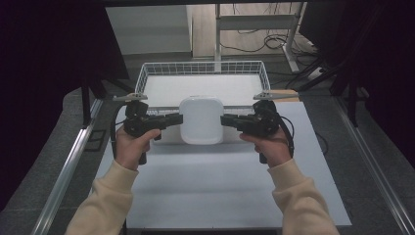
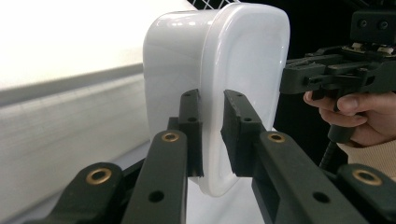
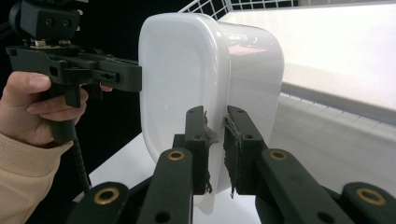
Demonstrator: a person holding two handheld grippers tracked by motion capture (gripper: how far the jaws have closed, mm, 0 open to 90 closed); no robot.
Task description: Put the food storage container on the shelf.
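left gripper (image 1: 177, 119) clamped, right gripper (image 1: 226, 120) clamped, facing inward

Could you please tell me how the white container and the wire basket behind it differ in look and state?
The white container has solid, glossy, rounded walls; the wire basket is an open white mesh with straight sides. The container is gripped by its rim on opposite sides by the left gripper and the right gripper; the basket rests on the table, untouched. Both are white and roughly rectangular.

The right tool (image 3: 215, 140) pinches the rim of a white plastic tub (image 3: 187, 79) held on edge above the bench (image 3: 327, 135), while the left tool (image 3: 135, 77), in a hand (image 3: 32, 107), grips the opposite rim, with a wire basket (image 3: 210, 5) behind
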